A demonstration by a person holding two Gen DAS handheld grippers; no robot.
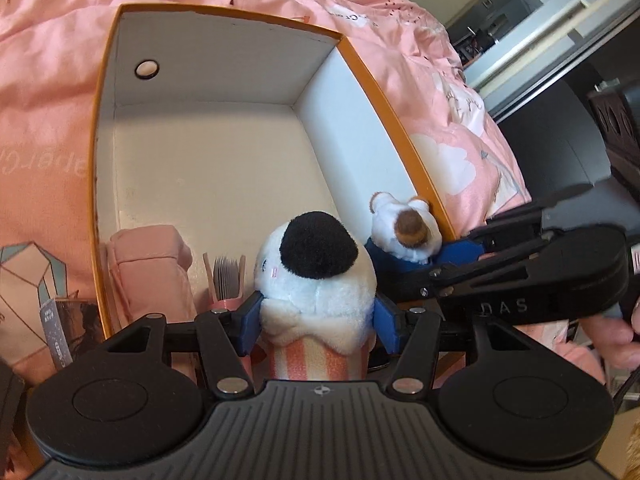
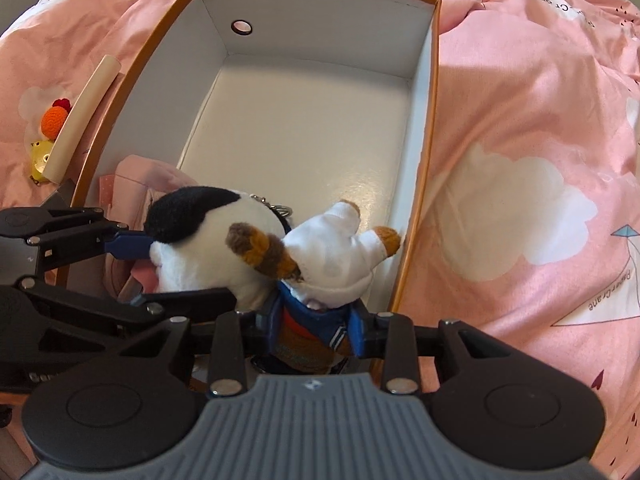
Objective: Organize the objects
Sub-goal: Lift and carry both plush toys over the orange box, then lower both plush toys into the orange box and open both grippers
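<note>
A white plush with a black patch and a pink-striped base (image 1: 316,280) sits between the blue pads of my left gripper (image 1: 318,320), which is shut on it over the near end of the orange-rimmed white box (image 1: 220,60). Beside it to the right, a small brown bear doll in a white hoodie (image 1: 404,224) is held by my right gripper (image 1: 416,258). In the right wrist view the right gripper (image 2: 316,324) pinches the bear doll (image 2: 332,256) by its blue lower half, near the right wall of the box (image 2: 320,24). The left gripper (image 2: 160,272) holds the plush (image 2: 208,240) just left of it.
A pink pouch (image 1: 148,268) and a pink holder of grey cards (image 1: 226,280) lie in the box's near left corner. Outside the left wall lie a cream tube (image 2: 84,116), an orange crochet toy (image 2: 54,116) and a yellow piece (image 2: 40,156). The box rests on a pink bedspread (image 2: 520,120).
</note>
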